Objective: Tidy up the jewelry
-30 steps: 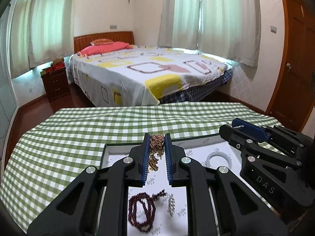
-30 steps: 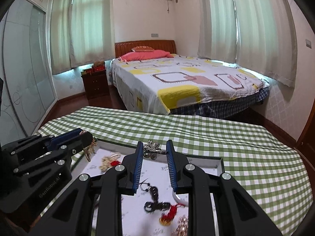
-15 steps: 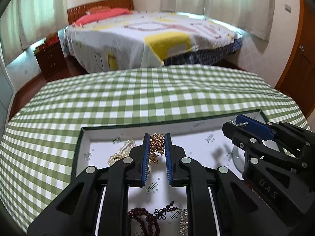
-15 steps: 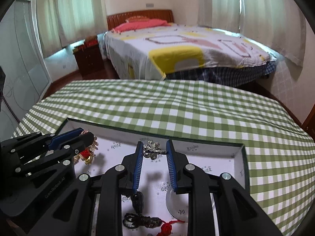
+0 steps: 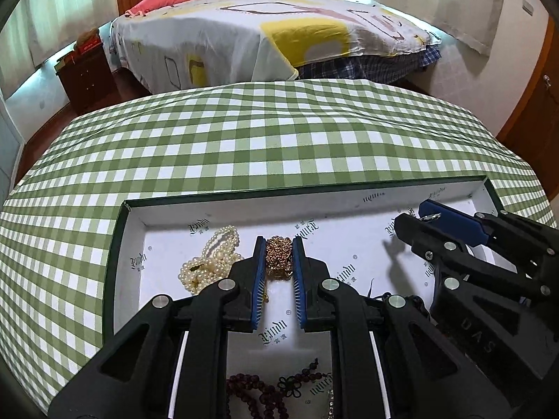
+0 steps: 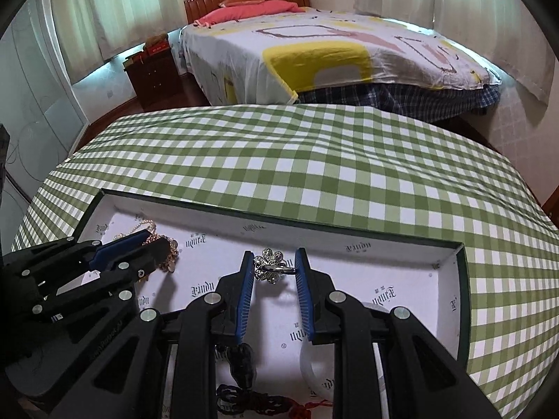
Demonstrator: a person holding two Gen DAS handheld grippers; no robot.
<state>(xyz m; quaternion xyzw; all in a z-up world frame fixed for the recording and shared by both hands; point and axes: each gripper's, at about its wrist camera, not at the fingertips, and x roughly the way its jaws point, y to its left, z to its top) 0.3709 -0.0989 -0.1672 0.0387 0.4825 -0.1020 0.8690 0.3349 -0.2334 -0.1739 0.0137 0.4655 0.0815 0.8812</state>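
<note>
A shallow white-lined box (image 5: 314, 193) (image 6: 461, 279) lies on the green checked tablecloth. My left gripper (image 5: 278, 244) is shut on a bundled gold chain (image 5: 278, 256), held low over the box's left part beside a pearl necklace (image 5: 209, 262). My right gripper (image 6: 274, 256) is shut on a silver flower brooch (image 6: 270, 267), held just above the box's floor toward its right part. Each gripper shows in the other's view: the right one (image 5: 424, 214) and the left one (image 6: 153, 239). Dark red beads (image 5: 251, 394), a black knotted cord (image 6: 244, 398) and a white bangle (image 6: 314, 370) lie in the box.
The box has low dark green walls. The checked table (image 5: 279, 132) stretches beyond the box to its far edge. A bed (image 6: 332, 42) and a wooden nightstand (image 6: 153, 70) stand behind the table; a wooden door (image 5: 538, 104) is at the right.
Both grippers have tilted down and dropped toward the box, each carrying its piece. The gold chain and the brooch now hang just above the box's floor.
</note>
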